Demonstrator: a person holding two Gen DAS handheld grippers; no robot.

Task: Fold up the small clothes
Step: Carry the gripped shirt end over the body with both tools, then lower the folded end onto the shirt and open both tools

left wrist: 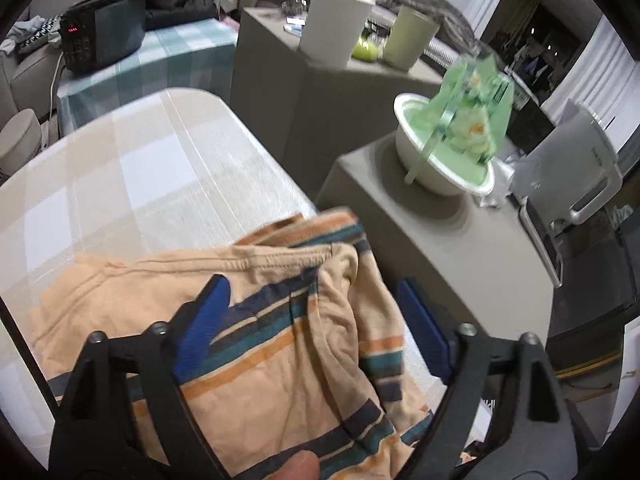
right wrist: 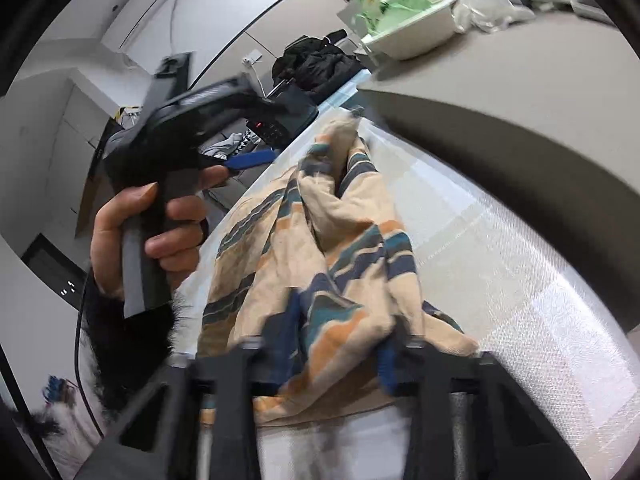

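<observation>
Your left gripper has its jaws spread wide over the striped shirt; your right gripper clamps its bunched cloth

Your striped garment runs off the bottom edge of the left wrist view, so you cannot see its lower hem there. In the right wrist view, the cloth covers the right gripper's pads, and motion blur softens that spot, so you cannot tell how firmly they press. The left gripper is smeared by blur there, with only one blue fingertip showing. The green packet in the white bowl is too blurred for you to read.
</observation>
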